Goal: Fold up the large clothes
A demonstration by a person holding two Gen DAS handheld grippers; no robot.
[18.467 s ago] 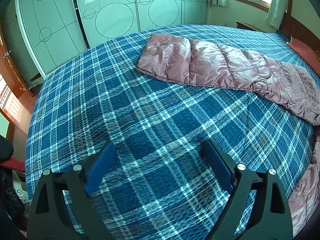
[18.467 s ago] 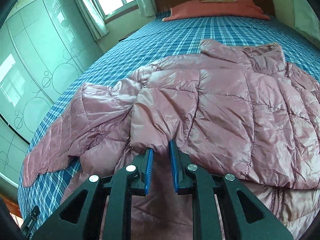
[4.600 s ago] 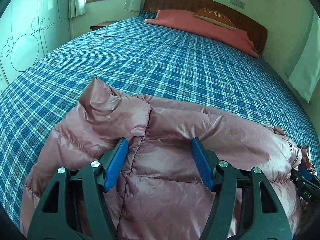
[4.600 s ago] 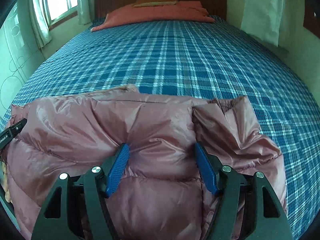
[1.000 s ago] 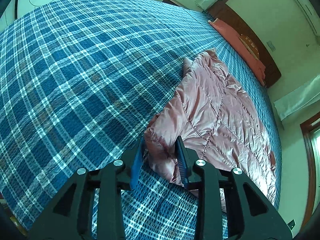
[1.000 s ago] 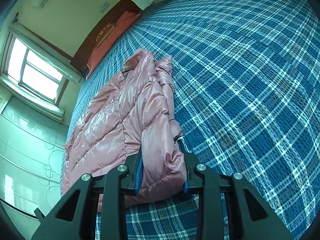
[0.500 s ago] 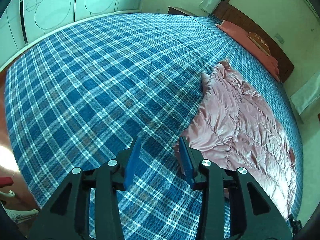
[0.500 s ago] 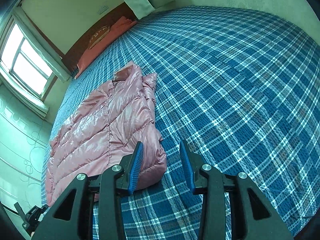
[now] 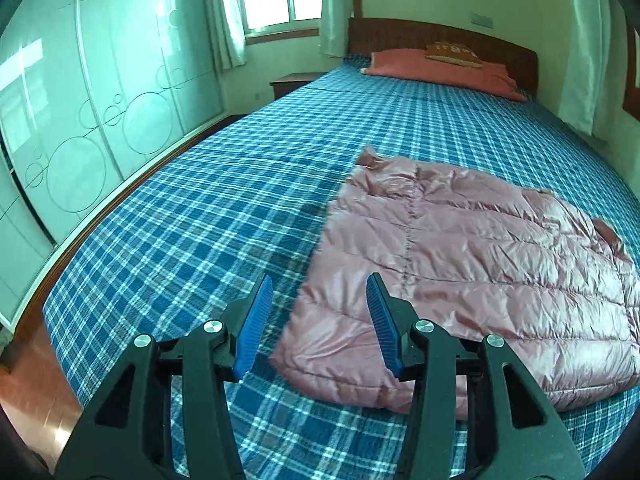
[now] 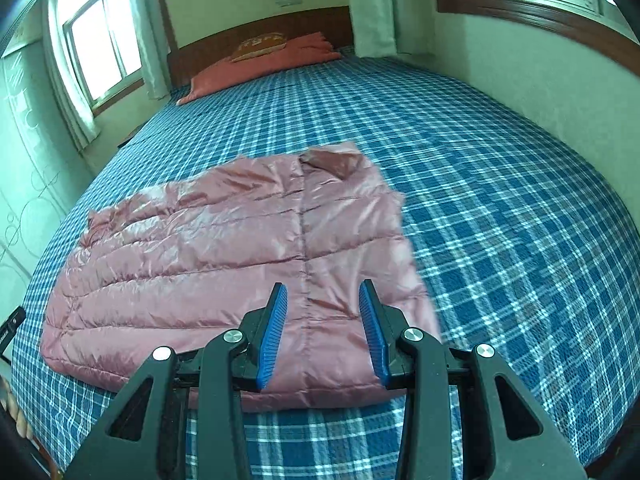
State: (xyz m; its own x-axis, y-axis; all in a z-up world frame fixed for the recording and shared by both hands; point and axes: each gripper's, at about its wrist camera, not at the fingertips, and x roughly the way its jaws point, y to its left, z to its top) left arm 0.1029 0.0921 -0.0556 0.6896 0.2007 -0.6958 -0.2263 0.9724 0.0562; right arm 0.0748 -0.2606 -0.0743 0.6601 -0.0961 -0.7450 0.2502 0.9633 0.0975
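Note:
A pink quilted down jacket lies folded into a flat rectangle on the blue plaid bed. It also shows in the right wrist view. My left gripper is open and empty, held above the jacket's near left corner. My right gripper is open and empty, held above the jacket's near right part. Neither gripper touches the jacket.
A red pillow and a wooden headboard are at the far end of the bed. A wardrobe with glass doors stands to the left. The near bed edge lies just below the grippers. A wall runs along the right.
Both grippers have let go of the jacket's near corners, opened wider and pulled back and up. The jacket now lies flat on the bed.

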